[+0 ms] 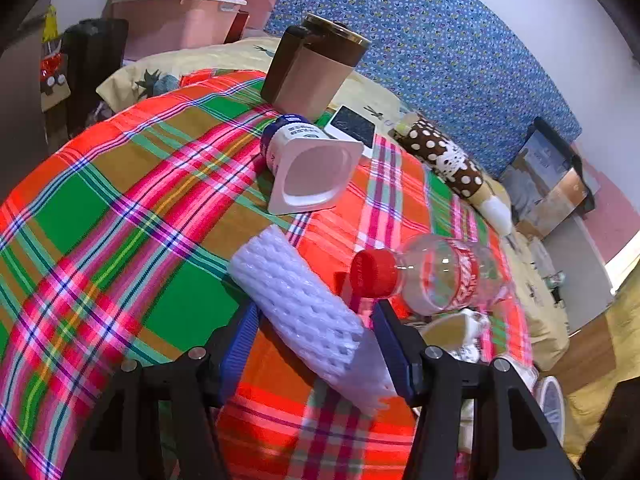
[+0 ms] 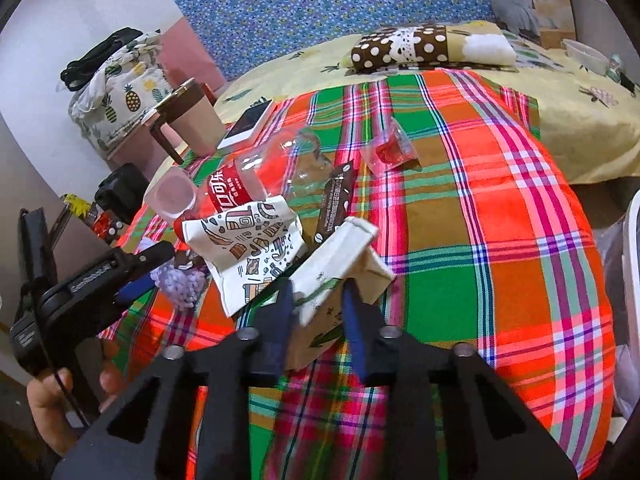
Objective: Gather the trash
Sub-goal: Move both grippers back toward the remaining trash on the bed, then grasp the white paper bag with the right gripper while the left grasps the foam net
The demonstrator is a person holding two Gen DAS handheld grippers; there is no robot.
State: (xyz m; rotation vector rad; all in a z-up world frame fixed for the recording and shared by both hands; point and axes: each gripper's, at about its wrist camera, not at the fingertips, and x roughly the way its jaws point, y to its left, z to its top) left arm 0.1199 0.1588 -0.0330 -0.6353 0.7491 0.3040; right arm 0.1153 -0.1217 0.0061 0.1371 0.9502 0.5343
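Note:
Trash lies on a bright plaid cloth [image 1: 120,208] on a bed. My left gripper [image 1: 316,316] is shut on a white foam net sleeve [image 1: 304,312], held across its blue pads. Beyond it lie an empty white yogurt cup [image 1: 308,168] and a clear plastic bottle with a red cap [image 1: 432,276]. My right gripper [image 2: 318,296] is shut on a cream paper carton [image 2: 340,264]. Near it are a patterned paper cup [image 2: 248,244], the bottle [image 2: 260,176], a dark wrapper [image 2: 334,200] and a clear wrapper with red inside [image 2: 390,152]. The left gripper [image 2: 136,276] also shows with the foam.
A brown lidded mug [image 1: 316,64] and a phone [image 1: 352,128] stand at the cloth's far edge. A polka-dot pillow [image 2: 420,48] lies on the yellow sheet [image 2: 580,128]. A pink storage box [image 1: 176,20] stands behind. A white bin rim [image 2: 632,280] is at the right.

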